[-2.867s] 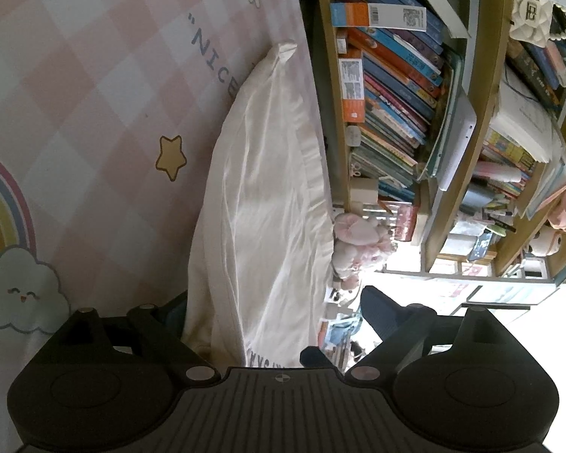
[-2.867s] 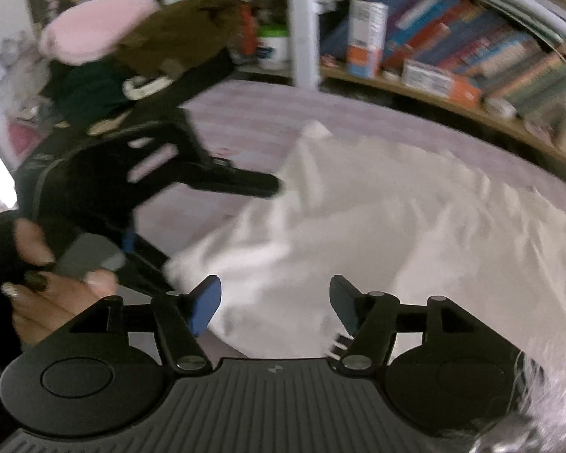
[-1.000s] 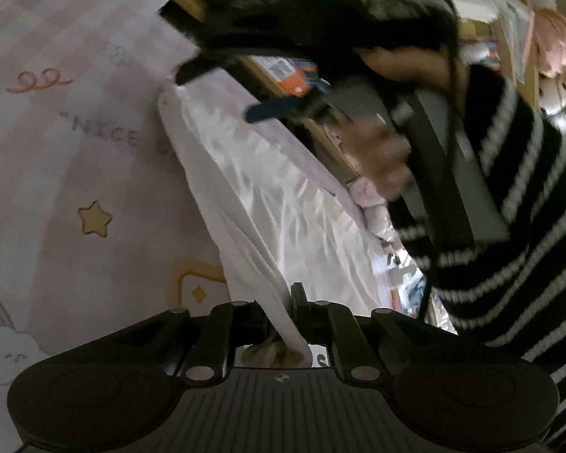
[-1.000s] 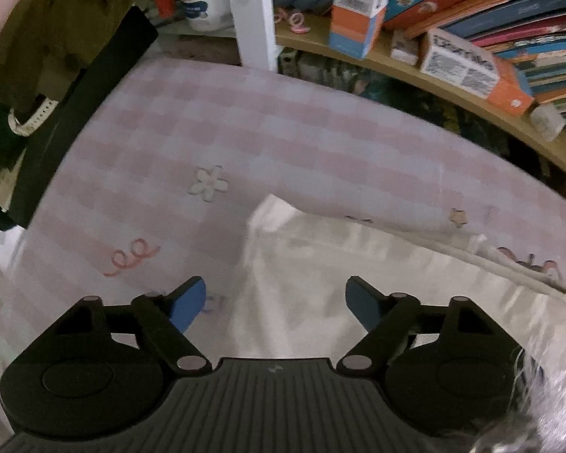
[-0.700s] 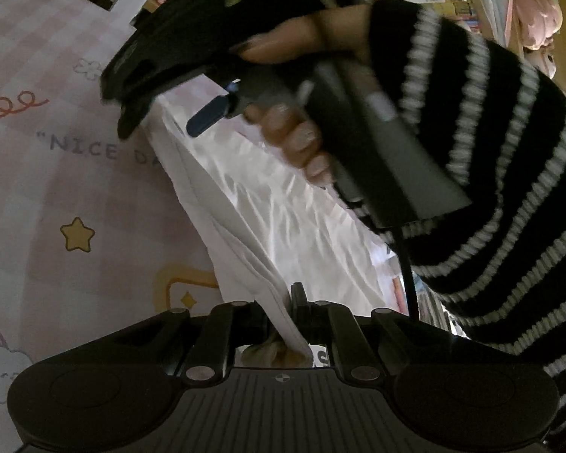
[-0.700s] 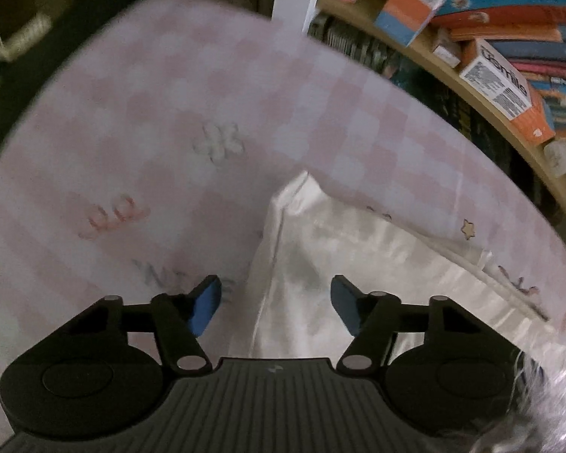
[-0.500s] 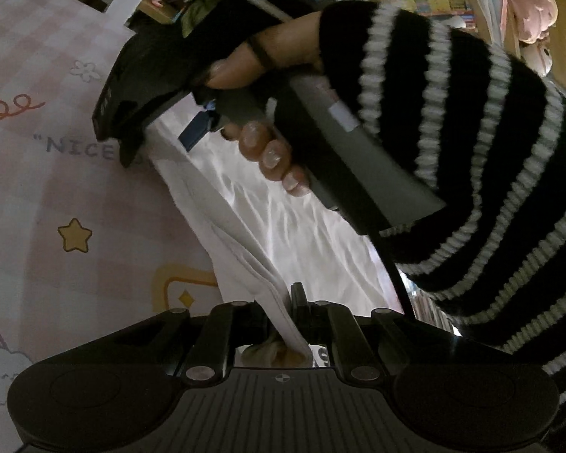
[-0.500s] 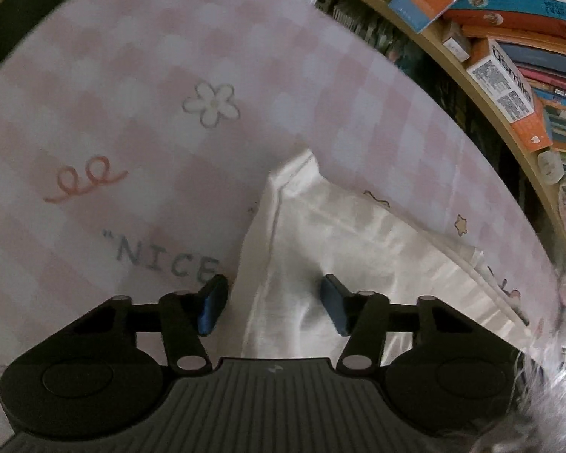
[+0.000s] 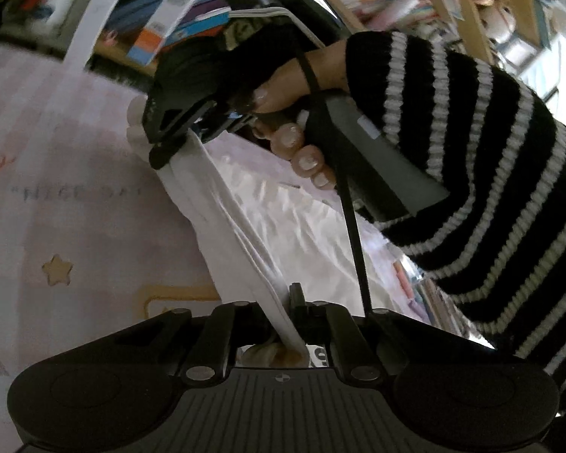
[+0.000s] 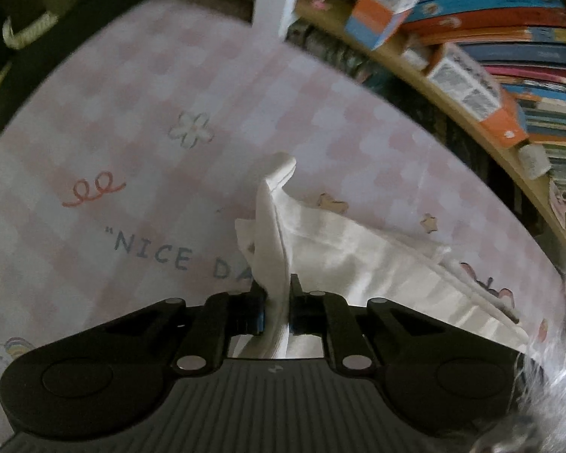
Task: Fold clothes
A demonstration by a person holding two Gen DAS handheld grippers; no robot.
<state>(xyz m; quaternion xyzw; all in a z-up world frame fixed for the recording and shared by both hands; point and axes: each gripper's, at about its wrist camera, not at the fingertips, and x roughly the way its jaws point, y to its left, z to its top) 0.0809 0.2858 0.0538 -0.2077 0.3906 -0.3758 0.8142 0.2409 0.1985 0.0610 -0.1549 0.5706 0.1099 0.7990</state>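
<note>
Left wrist view first, reading from its left edge: I see a pink checked mat printed with a small star, faint grey lettering and part of a rainbow. Across it, running from upper left toward the bottom centre, lies a white garment, its near edge gathered into a taut band. That band ends in my left hand-held gripper, whose jaws are pressed together on the cloth. Above the band, my right hand-held gripper is clamped onto the far end of the same folded edge, lifting it slightly off the mat. Further right is the person's hand wrapped around that gripper's grey handle, with a black and white striped sleeve filling the right side. Behind, blurred, stands a bookshelf.

Right wrist view, again from the left: the mat shows a red squiggle, a flower outline and the words "NICE DA", the rest covered by the garment. At centre, the right hand-held gripper has its jaws closed on a bunched corner of the white cloth, which stands up in a peak above the fingertips. To the right the rest of the garment spreads flat and rumpled on the mat. Along the upper right curves the wooden bookshelf, packed with books lying on their sides.
</note>
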